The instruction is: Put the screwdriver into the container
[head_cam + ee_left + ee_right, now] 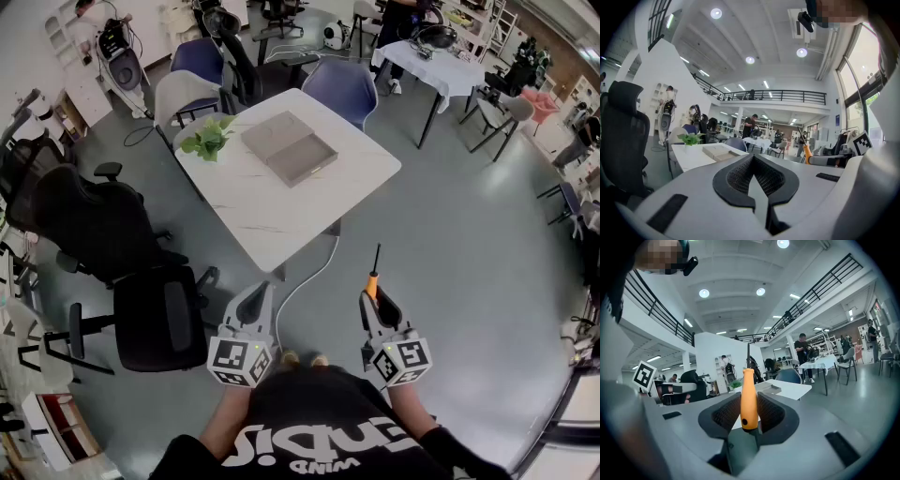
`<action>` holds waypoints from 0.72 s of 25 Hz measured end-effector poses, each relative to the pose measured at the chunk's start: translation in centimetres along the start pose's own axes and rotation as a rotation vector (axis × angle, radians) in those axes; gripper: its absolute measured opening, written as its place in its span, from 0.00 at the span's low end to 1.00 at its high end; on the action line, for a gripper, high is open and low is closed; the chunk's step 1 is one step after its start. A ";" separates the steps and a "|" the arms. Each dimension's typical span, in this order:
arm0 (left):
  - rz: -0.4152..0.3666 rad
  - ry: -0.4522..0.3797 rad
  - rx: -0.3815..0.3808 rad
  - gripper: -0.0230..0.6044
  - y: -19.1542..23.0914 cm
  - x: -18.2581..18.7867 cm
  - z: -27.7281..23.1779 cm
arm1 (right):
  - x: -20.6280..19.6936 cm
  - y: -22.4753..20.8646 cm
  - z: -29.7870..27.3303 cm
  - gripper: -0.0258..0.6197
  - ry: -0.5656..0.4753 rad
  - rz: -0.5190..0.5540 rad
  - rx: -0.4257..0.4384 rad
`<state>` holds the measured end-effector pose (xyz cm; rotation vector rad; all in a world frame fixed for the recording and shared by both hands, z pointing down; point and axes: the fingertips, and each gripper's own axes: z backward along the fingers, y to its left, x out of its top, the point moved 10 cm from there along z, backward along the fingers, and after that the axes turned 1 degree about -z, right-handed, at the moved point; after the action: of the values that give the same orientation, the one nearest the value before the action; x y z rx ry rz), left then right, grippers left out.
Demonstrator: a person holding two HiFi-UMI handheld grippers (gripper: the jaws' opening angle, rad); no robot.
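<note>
My right gripper [378, 300] is closest to me, low in the head view at about 5 o'clock. Its jaws are clamped on the orange handle of the screwdriver [749, 399]. The handle stands between the two ribbed pads and the thin dark shaft runs straight out past the tips toward 12 o'clock. The butt of the handle sits deep in the throat of the jaws, and the pads press it from both sides.

At 9 o'clock from it, level with it and a little apart, is my left gripper [255, 292]. Its jaws are brought together, tips meeting, with nothing between them.

Beyond both tips lies bare grey floor with a pale cable curling across it. After that comes the near corner of the white table [281, 220], at roughly 11 o'clock from the screwdriver's tip. A black office chair [155, 319] stands at 9 o'clock of my left gripper.

Farther on, well apart from the screwdriver and on the far half of the tabletop, sits the container [291, 148]. It is a flat grey box whose nearer part is an open shallow tray. A small green plant [211, 139] stands near its 9 o'clock side. A blue chair [345, 89] is tucked at the table's far edge.
</note>
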<state>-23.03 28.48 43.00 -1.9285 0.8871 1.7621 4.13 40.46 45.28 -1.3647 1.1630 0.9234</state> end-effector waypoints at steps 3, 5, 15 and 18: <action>0.000 0.002 -0.005 0.06 0.1 0.3 -0.3 | 0.3 0.1 -0.3 0.20 -0.002 -0.001 0.001; 0.002 0.004 -0.010 0.06 0.4 0.3 -0.4 | 0.5 0.3 -0.6 0.20 -0.007 -0.006 0.012; 0.005 0.014 -0.056 0.06 3.5 0.3 -1.7 | 0.2 2.4 -2.4 0.20 -0.011 0.002 0.028; -0.004 0.009 -0.081 0.06 3.8 0.5 -2.2 | 0.1 2.7 -2.4 0.20 -0.016 0.010 0.015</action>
<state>-23.96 24.22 43.37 -1.9893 0.8264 1.8148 1.37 38.15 44.88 -1.3380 1.1637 0.9297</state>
